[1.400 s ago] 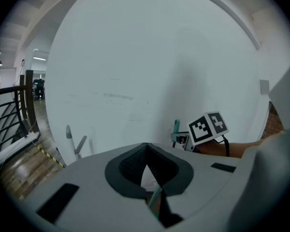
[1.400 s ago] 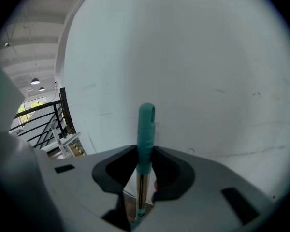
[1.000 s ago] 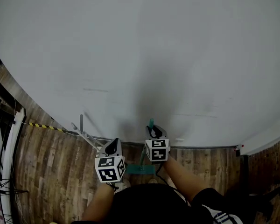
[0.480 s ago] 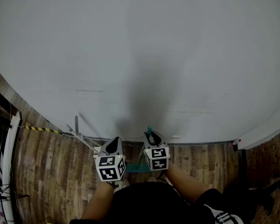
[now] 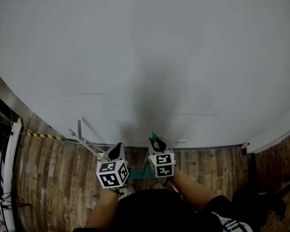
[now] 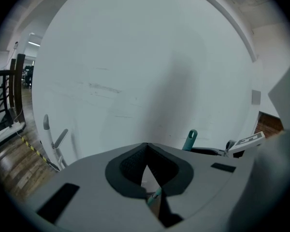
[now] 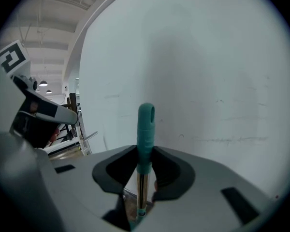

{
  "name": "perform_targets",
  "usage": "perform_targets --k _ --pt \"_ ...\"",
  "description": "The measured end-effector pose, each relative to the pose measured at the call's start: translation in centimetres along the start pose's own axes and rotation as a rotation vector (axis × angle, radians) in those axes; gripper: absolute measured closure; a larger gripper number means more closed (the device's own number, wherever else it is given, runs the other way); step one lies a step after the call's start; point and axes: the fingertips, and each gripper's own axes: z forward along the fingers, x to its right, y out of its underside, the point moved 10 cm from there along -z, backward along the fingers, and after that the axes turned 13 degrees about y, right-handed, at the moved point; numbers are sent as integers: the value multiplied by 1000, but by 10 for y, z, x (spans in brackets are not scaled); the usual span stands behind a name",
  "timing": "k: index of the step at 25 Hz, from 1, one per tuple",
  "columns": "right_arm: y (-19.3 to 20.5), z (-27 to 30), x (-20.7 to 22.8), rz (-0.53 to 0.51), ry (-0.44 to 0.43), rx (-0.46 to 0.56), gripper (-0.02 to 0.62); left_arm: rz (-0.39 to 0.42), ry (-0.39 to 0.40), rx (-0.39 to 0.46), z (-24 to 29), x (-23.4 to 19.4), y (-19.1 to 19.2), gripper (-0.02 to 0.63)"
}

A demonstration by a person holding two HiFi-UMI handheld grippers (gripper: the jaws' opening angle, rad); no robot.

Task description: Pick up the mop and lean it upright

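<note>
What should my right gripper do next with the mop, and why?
Probably tip the mop's handle gently forward until it rests on the wall. The right gripper grips it upright close to the wall, and its head seems to sit on the floor by the wall's foot.

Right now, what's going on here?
A person holds a gripper in each hand, facing a white wall. The right gripper is clamped on the mop by its handle, which stands upright with the mop's head on the wood floor near the wall's foot. The left gripper is shut and empty beside it. Whether the handle touches the wall isn't clear.
</note>
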Motion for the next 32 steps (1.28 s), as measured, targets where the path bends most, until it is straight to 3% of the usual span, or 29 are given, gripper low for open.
perform_targets --k 17,32 --pt "6 -7 5 1 3 15 488 18 11 9 -13 17 8 611" --pt "-9 58 13 17 34 -18 485 1 -67 19 -30 12 14 611"
